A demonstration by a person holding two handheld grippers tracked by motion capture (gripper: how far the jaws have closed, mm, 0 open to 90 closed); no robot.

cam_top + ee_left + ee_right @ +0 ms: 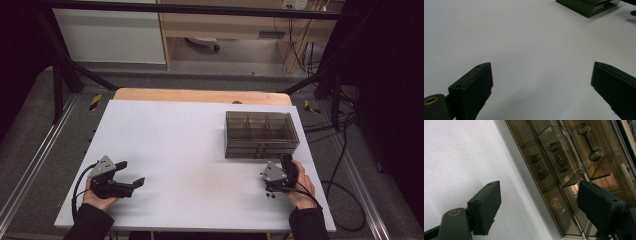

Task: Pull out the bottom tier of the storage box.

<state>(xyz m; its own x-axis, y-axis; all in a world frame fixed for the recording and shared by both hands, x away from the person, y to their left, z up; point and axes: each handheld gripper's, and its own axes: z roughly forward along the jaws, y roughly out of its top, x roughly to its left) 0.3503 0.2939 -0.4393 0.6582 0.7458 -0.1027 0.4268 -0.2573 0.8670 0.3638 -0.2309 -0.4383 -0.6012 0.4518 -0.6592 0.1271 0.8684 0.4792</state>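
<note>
Apparently nothing begun yet: left gripper [131, 173] spread wide over bare table [180, 150], holding nothing; right gripper [539, 202] likewise parted and empty, smoky drawer box [261, 133] closed just ahead, untouched.

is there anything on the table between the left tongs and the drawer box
No. In the high view, only bare white table lies between the left tongs and the box; the left gripper view shows the same.
</note>
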